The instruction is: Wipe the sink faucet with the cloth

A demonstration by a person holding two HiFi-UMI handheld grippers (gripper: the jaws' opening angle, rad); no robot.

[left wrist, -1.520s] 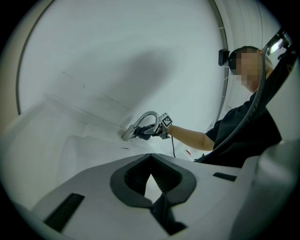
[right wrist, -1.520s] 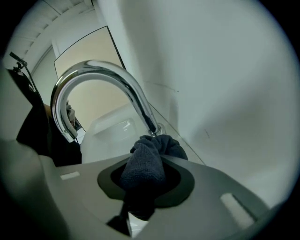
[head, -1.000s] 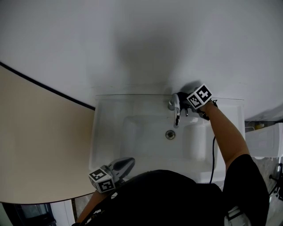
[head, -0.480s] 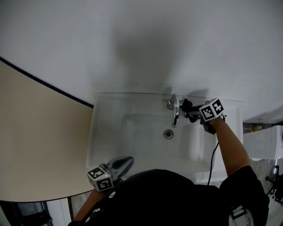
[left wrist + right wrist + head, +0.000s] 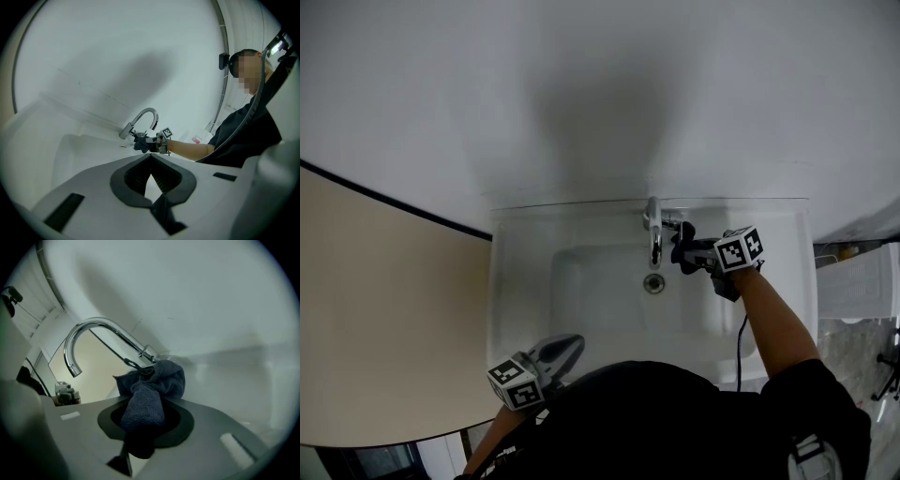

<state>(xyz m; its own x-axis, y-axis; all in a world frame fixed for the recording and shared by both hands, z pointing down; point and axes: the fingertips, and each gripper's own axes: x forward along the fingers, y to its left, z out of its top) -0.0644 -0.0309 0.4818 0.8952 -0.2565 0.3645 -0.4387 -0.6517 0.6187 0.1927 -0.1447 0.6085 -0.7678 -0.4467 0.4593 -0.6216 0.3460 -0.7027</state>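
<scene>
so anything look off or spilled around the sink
Nothing stands out. The right claw grips the cloth at the base of the faucet, the sink looks unmarked, and the left claw sits shut near its front edge.

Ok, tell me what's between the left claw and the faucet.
Only bare sink basin, seen in the head view; the left claw is shut and empty, well short of the faucet.

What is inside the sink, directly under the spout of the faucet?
The round drain lies in the sink, under the spout of the faucet. The base of the faucet is partly covered by the dark cloth held in the right gripper.
</scene>
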